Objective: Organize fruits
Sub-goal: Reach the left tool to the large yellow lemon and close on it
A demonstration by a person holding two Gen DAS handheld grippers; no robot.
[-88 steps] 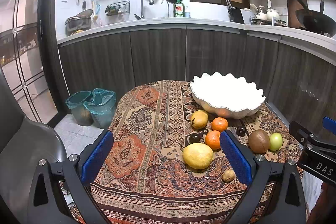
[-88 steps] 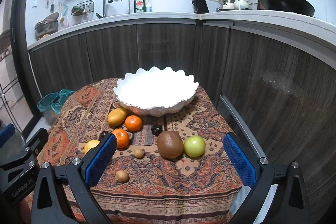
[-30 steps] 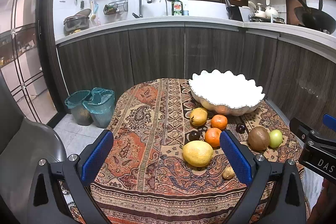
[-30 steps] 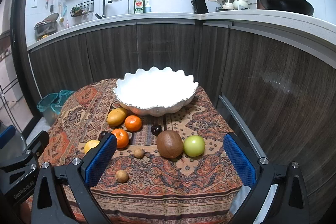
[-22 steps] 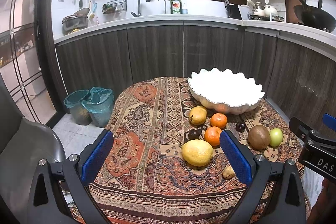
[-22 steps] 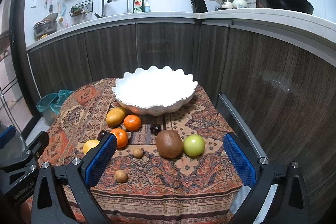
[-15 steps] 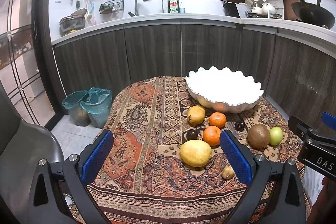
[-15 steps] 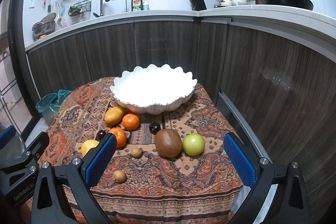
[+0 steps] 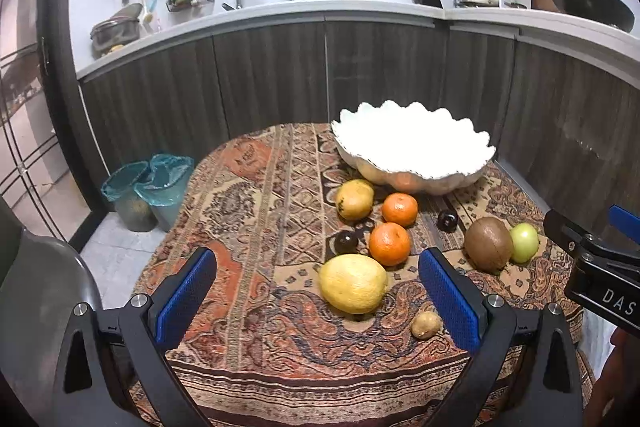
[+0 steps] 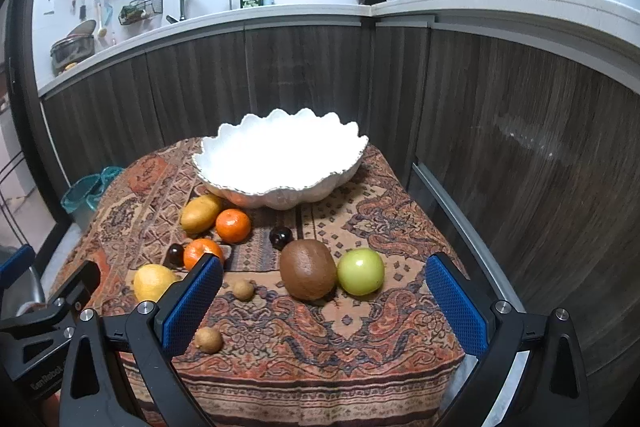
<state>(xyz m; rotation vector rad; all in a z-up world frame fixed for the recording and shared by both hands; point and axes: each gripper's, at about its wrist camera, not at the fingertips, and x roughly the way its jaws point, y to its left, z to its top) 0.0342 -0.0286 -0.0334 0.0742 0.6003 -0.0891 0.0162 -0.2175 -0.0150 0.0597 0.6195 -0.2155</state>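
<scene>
paisley cloth in rust and brown covers the tabletop (image 10: 384,311), and all the fruit lies loose on it in front of the white scalloped bowl (image 10: 280,163), which sits toward 12 o'clock and looks empty, though glare washes out its inside. nothing seems sorted yet; i'd judge the fruit was scattered on purpose, near the bowl, so each piece is a short carry.

the left gripper (image 9: 316,291) hangs above the near edge with its jaws spread wide and nothing between them, lined up roughly on the big yellow lemon (image 9: 353,283). the right gripper (image 10: 320,303) is the same: jaws wide apart, empty, framing the brown kiwi (image 10: 307,269) and the green apple (image 10: 360,271), which touch side by side. held high and open like this, both look ready to come down on a first pick.

counting from the right view: two oranges (image 10: 233,225), one by the bowl and one nearer at 9 o'clock of the kiwi; two dark plums (image 10: 280,237); two small tan fruits (image 10: 243,289), near the front edge; one yellow-green mango (image 10: 200,213) just left of the far orange; one lemon, one kiwi, one apple. ten pieces, one bowl.

two teal bins (image 9: 148,191) stand on the floor beyond the tabletop at 10 o'clock.
</scene>
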